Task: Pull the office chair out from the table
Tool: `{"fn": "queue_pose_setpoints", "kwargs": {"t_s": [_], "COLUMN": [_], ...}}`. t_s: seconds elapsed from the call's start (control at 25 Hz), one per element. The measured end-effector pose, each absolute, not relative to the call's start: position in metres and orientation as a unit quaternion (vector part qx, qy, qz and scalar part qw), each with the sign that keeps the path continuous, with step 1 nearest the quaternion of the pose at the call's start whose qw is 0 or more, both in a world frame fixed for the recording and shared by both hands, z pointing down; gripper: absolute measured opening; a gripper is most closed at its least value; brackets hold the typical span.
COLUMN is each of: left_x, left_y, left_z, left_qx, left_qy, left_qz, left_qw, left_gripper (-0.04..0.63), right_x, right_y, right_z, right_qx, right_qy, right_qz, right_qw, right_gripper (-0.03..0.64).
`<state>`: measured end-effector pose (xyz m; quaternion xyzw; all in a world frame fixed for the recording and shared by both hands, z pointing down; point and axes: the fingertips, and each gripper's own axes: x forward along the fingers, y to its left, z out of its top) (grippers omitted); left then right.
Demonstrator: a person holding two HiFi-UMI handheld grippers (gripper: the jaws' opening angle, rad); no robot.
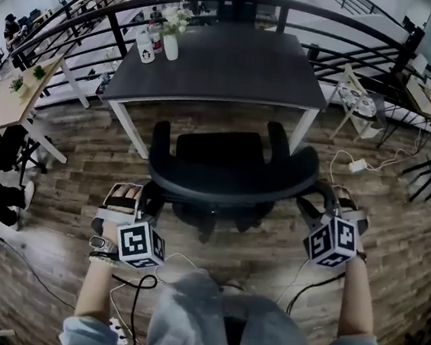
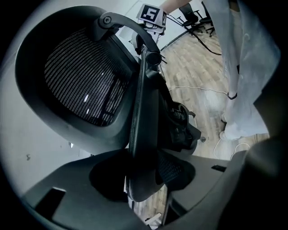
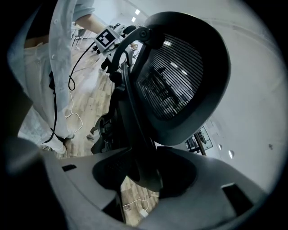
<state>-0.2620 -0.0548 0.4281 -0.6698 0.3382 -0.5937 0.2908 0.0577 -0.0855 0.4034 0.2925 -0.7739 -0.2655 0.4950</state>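
The black office chair (image 1: 230,179) stands in front of the dark table (image 1: 219,61), its seat just outside the table's front edge and its curved backrest toward me. My left gripper (image 1: 150,199) holds the backrest's left edge and my right gripper (image 1: 313,205) holds its right edge. In the left gripper view the backrest's rim runs down between the jaws of the left gripper (image 2: 144,179), beside the mesh back (image 2: 81,76). The right gripper view shows the same: the rim sits between the jaws of the right gripper (image 3: 144,173) below the mesh (image 3: 180,72).
A vase of flowers (image 1: 171,37) and a white bottle (image 1: 145,48) stand on the table's far left corner. A black railing (image 1: 79,8) curves behind the table. Cables (image 1: 138,290) lie on the wood floor by my feet, a power strip (image 1: 356,165) at right, a wooden desk (image 1: 9,100) at left.
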Motion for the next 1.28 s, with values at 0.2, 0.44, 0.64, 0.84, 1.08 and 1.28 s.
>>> {"fn": "queue_pose_setpoints", "kwargs": {"t_s": [0.2,0.44,0.64,0.84,1.08,1.28], "left_x": [-0.266,-0.263,-0.265,-0.263,-0.244,-0.22], "left_y": [-0.059,-0.058,-0.053,-0.04,-0.031,-0.025], "left_z": [0.427,0.425,0.416,0.398,0.366,0.344], "left_qx": [-0.675,-0.702,-0.721,-0.747,-0.781,-0.807], "left_qy": [0.358,0.379,0.398,0.434,0.48,0.483], "left_qz": [-0.585,-0.556,-0.53,-0.475,-0.379,-0.322], "left_qw": [0.273,0.234,0.204,0.167,0.125,0.107], "left_gripper": [0.191,0.233,0.233,0.232,0.201,0.146], "right_x": [0.055,0.057,0.058,0.056,0.042,0.018], "right_y": [-0.084,-0.086,-0.08,-0.071,-0.053,-0.044], "right_z": [0.402,0.399,0.397,0.391,0.386,0.361], "right_qx": [0.303,0.317,0.328,0.346,0.366,0.397], "right_qy": [-0.777,-0.771,-0.773,-0.788,-0.817,-0.841], "right_qz": [-0.262,-0.263,-0.253,-0.224,-0.184,-0.153], "right_qw": [0.486,0.485,0.48,0.458,0.407,0.333], "right_gripper": [0.187,0.193,0.195,0.184,0.153,0.087]}}
